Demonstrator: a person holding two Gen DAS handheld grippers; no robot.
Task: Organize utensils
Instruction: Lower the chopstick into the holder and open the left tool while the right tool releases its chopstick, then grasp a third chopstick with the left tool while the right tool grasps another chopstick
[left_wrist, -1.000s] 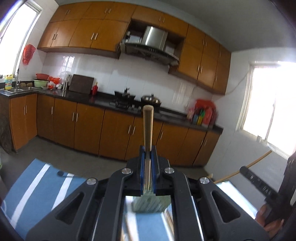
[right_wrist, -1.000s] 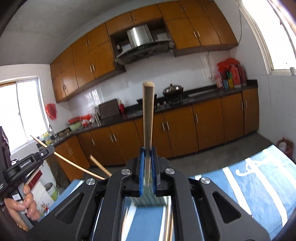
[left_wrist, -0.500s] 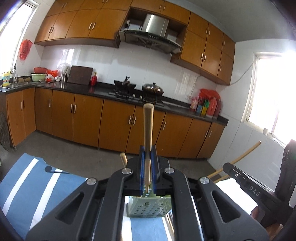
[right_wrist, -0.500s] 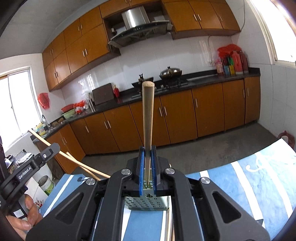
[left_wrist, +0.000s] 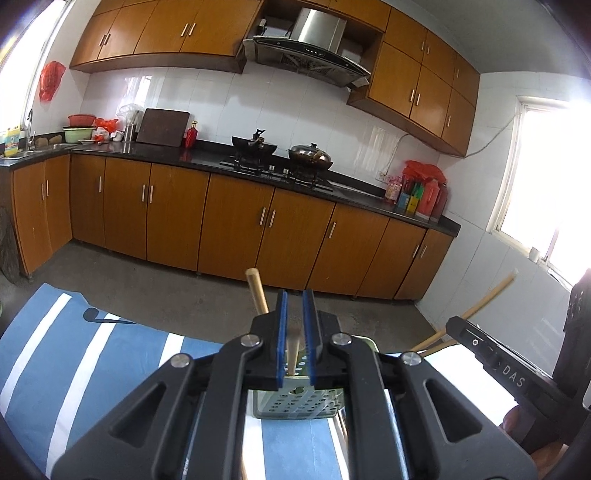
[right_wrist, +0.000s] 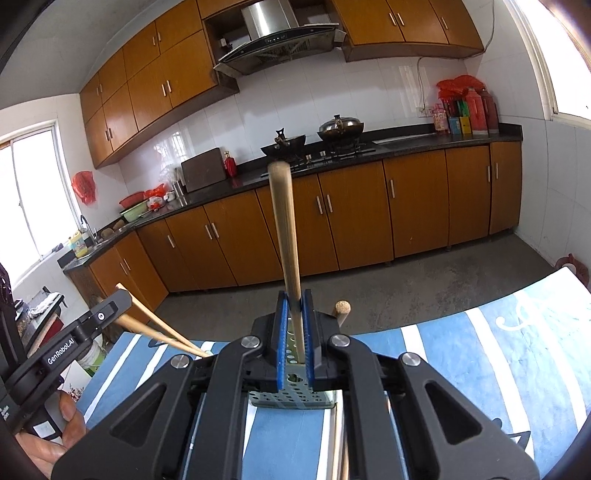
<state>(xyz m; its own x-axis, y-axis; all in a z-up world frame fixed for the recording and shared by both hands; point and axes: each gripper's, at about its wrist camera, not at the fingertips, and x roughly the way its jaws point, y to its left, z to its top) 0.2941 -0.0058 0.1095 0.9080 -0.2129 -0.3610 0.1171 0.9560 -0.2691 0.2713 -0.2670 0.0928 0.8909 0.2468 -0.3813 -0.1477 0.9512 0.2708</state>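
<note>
1. Both hands have sunk toward the perforated holder (left_wrist: 295, 404); the left gripper (left_wrist: 295, 347) has just been opening, its fingers now slightly parted around a loose chopstick (left_wrist: 293, 350) that drops into the holder.
2. Right gripper (right_wrist: 295, 343) fingers pinch their chopstick (right_wrist: 286, 236) upright over the holder, poised for dropping in.
</note>
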